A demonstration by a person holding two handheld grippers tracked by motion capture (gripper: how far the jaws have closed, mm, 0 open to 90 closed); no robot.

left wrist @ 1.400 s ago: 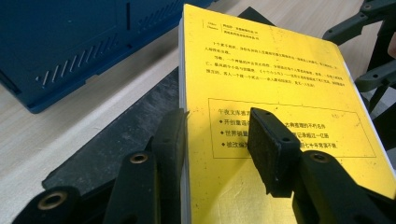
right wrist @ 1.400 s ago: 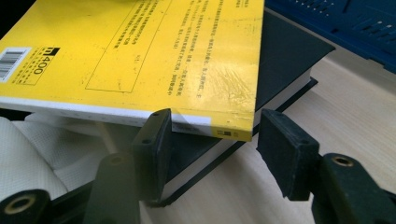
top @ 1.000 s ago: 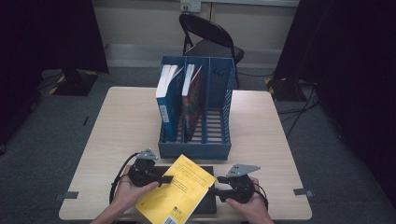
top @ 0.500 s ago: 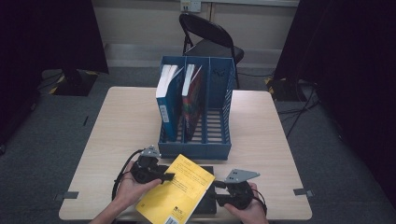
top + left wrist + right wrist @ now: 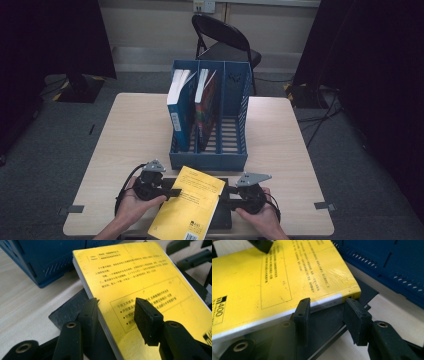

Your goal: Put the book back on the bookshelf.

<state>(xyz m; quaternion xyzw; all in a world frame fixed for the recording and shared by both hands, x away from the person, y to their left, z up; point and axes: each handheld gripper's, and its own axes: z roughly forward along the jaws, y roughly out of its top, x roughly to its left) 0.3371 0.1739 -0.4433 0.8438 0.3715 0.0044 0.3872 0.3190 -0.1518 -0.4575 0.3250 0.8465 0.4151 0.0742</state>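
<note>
Presently: yellow book (image 5: 187, 207), tilted off tabletop (image 5: 125, 135); left claw (image 5: 172, 192) pinching its edge for lifting; right claw (image 5: 225, 197) spread beside spine, steadying.

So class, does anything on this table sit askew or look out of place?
Yes: the yellow book lies flat and skewed, tilted against the table edge and overhanging it, while two other books stand upright in the blue file rack.

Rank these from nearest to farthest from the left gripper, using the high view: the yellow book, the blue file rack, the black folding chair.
1. Yellow book: right beside the left gripper, at the table's near edge.
2. Blue file rack: mid-table, beyond the book.
3. Black folding chair: behind the table, farthest back.
</note>
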